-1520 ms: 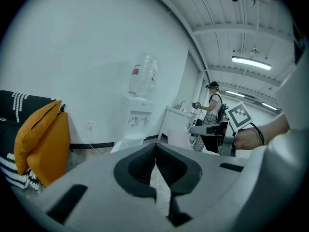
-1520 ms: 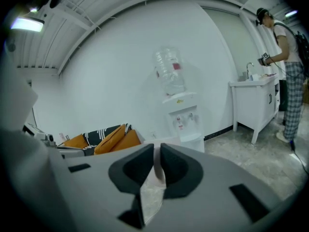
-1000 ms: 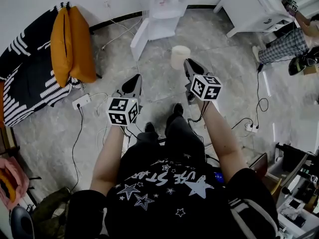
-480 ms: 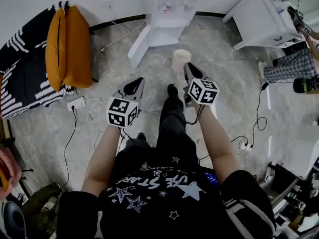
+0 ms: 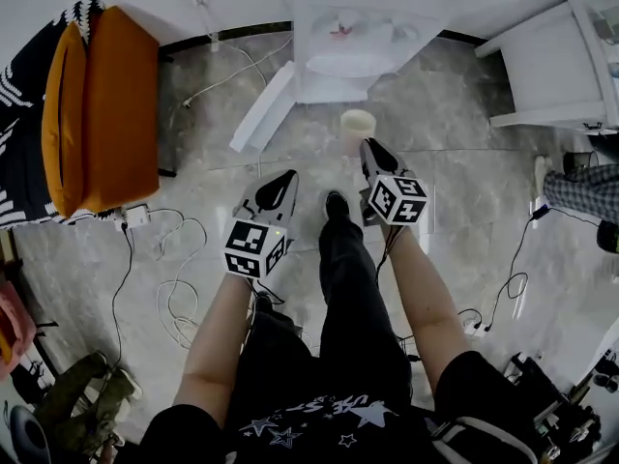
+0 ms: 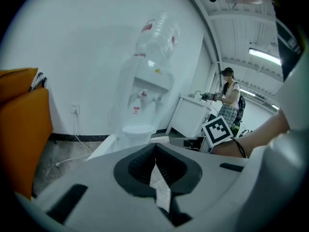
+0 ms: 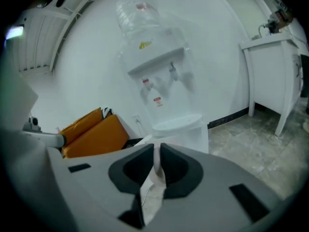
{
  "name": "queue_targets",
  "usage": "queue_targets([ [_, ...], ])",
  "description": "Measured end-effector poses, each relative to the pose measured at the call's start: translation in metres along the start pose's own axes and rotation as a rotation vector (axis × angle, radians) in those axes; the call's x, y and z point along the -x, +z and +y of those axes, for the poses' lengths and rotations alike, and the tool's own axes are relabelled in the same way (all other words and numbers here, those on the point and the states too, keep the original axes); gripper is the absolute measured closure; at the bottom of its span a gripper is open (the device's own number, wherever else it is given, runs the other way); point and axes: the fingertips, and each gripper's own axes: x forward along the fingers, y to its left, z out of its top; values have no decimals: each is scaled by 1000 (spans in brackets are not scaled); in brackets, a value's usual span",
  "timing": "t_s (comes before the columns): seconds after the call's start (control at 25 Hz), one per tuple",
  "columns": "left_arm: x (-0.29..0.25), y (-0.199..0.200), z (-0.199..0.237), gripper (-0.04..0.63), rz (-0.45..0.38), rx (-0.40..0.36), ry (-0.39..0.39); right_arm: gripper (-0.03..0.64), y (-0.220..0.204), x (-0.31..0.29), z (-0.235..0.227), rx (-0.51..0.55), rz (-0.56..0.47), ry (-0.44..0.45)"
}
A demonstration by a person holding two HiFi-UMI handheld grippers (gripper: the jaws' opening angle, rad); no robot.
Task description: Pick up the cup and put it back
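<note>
Head view: right tool (image 5: 370, 150) pinching cup (image 5: 357, 126) wall near water dispenser (image 5: 353, 42); left tool (image 5: 286, 178) closed, empty.

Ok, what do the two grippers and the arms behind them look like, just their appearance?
The left gripper and right gripper match: pale grey bodies tapering to a point, with black pads inside the jaws. Each carries a cube with black-and-white square markers at the back. A thin dark cable trails under the right one. The forearms are bare below a black short-sleeved top printed with white stars.
</note>
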Motion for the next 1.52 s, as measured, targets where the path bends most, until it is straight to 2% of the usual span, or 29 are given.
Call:
queue_targets([
  [0.24,-110,-80,92,586,-35,19,47,569,-47,-148,-71,-22,-58,22],
  [0.48,-208,-165,149,586,-57,-11,27,569,-86,-271,-138,52,-117,9],
  [0.68,-277,-196,185,586,-99,-23,11,569,-87,-342,-173,84,-201,22],
  [0.84,-320,-209,203,586,-127,-35,16,569,-91,-378,-191,121,-240,47],
  [1.04,-350,-214,218,586,-169,-34,28,568,-101,-405,-197,221,-291,82],
  [1.2,-353,-223,226,586,-173,-52,26,565,-109,-414,-197,286,-351,51],
  [1.44,-342,-240,235,586,-147,-87,16,563,-126,-428,-202,279,-346,-38],
  [1.48,-339,-242,238,586,-143,-87,21,539,-128,-428,-199,268,-338,-44],
  [1.52,-335,-244,240,586,-138,-78,25,438,-131,-427,-197,262,-320,-45],
])
